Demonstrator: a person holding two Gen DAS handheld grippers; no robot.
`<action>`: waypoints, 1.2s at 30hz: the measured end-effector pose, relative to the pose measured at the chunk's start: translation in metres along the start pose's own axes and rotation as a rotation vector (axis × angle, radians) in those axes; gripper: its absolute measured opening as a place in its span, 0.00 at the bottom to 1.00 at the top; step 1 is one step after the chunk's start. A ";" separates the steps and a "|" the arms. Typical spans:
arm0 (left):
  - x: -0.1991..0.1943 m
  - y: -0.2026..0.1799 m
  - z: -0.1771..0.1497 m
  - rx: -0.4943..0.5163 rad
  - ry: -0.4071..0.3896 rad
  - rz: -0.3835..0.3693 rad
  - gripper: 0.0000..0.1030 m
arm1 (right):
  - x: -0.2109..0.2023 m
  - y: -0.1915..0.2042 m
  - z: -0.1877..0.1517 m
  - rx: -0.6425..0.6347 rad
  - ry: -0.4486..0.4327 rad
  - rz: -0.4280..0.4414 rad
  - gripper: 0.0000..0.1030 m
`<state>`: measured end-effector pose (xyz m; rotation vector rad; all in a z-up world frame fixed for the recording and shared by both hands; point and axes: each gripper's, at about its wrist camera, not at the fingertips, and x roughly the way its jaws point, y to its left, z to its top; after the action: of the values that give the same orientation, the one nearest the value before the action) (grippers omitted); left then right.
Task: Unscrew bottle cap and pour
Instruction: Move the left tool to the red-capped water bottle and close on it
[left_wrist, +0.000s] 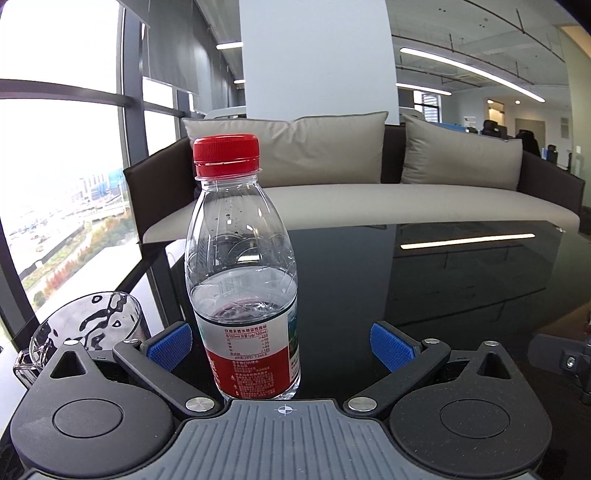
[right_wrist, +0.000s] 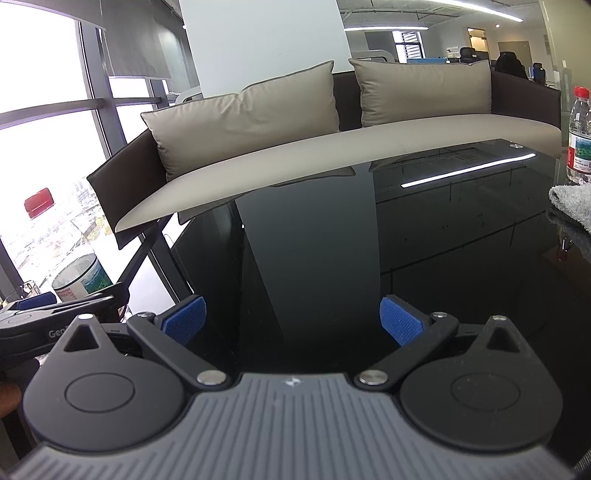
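Observation:
A clear water bottle (left_wrist: 242, 266) with a red cap (left_wrist: 226, 154) and a red-and-white label stands upright on the black glossy table (left_wrist: 443, 280). It is partly filled. My left gripper (left_wrist: 280, 341) is open, its blue pads on either side of the bottle's lower body, not touching. A clear glass cup (left_wrist: 88, 325) stands to the left behind the left finger. My right gripper (right_wrist: 291, 323) is open and empty over bare table. The bottle (right_wrist: 70, 258), its cap (right_wrist: 38, 202) and the left gripper's body show at the far left of the right wrist view.
A second capped bottle (right_wrist: 580, 136) stands at the far right, with a grey cloth (right_wrist: 572, 203) in front of it. A beige sofa (left_wrist: 369, 199) with cushions lies behind the table's far edge. Windows are on the left.

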<state>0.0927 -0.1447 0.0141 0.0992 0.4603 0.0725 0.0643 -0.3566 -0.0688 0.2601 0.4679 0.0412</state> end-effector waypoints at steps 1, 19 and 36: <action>0.001 -0.001 0.000 0.001 0.000 0.004 0.99 | 0.000 0.000 0.000 0.002 0.001 0.002 1.00; 0.013 -0.002 0.007 0.055 -0.005 0.063 0.82 | 0.002 0.001 0.000 0.002 0.010 0.011 1.00; 0.019 0.002 0.008 0.087 -0.002 0.094 0.59 | -0.001 -0.001 -0.003 -0.002 0.020 0.022 1.00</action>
<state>0.1135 -0.1416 0.0130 0.2060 0.4571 0.1447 0.0622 -0.3570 -0.0711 0.2631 0.4848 0.0656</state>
